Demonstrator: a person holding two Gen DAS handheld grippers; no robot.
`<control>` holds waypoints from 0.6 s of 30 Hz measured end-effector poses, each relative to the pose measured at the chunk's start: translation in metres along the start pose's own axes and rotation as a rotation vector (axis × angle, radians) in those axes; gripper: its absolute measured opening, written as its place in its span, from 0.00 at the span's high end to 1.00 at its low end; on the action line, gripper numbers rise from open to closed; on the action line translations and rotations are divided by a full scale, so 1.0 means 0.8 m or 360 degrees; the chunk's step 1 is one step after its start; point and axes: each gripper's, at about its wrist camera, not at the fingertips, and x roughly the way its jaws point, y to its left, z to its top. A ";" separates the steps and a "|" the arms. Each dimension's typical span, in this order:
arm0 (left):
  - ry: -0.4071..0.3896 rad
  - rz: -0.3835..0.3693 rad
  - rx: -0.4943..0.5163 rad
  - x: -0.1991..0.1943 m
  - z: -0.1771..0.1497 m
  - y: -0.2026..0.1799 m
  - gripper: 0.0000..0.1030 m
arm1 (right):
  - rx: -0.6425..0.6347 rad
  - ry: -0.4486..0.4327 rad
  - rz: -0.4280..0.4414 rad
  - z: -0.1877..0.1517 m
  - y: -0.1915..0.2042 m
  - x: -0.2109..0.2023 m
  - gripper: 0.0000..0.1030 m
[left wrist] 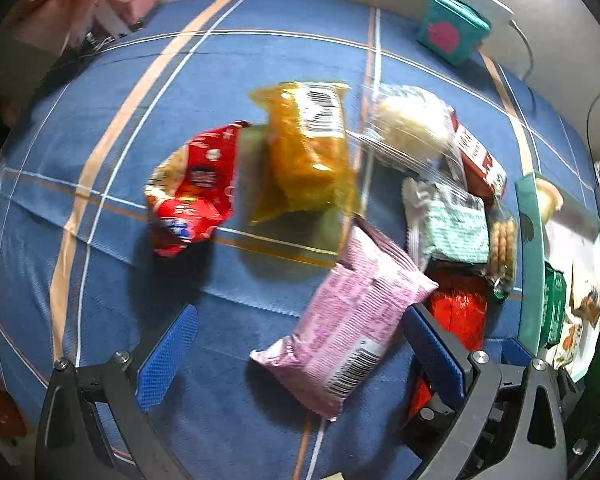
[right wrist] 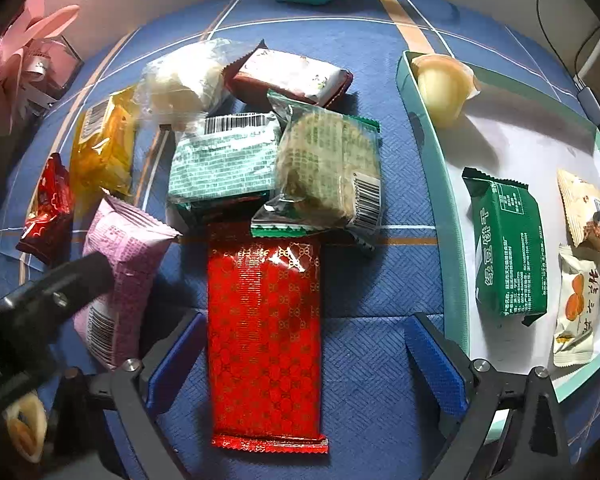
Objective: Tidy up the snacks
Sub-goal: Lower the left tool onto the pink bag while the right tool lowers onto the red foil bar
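Right wrist view: long red packet lies on the blue cloth between the right tongs, spread apart, empty. Left tongs also apart around the pink packet. Tray holds about four snacks; most of the pile's still waiting.

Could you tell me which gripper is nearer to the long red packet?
Right. The right gripper straddles the red packet with open jaws; the left gripper sits beside it, over the pink packet.

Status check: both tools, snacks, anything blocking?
Left tool open over pink packet. Right tool open astride long red packet. Tray part-filled; pile remains. Nothing blocking.
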 end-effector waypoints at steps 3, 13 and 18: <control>0.0001 0.0004 0.0027 0.004 0.001 -0.012 0.01 | 0.0008 0.0001 0.0001 0.014 -0.016 -0.004 0.06; 0.0039 -0.0041 0.0030 0.030 -0.006 -0.033 0.42 | 0.0039 -0.0020 0.0007 0.011 -0.060 -0.055 0.26; 0.0017 -0.0032 0.0027 0.025 -0.014 -0.031 0.57 | 0.0035 -0.0035 0.0025 0.013 -0.064 -0.064 0.45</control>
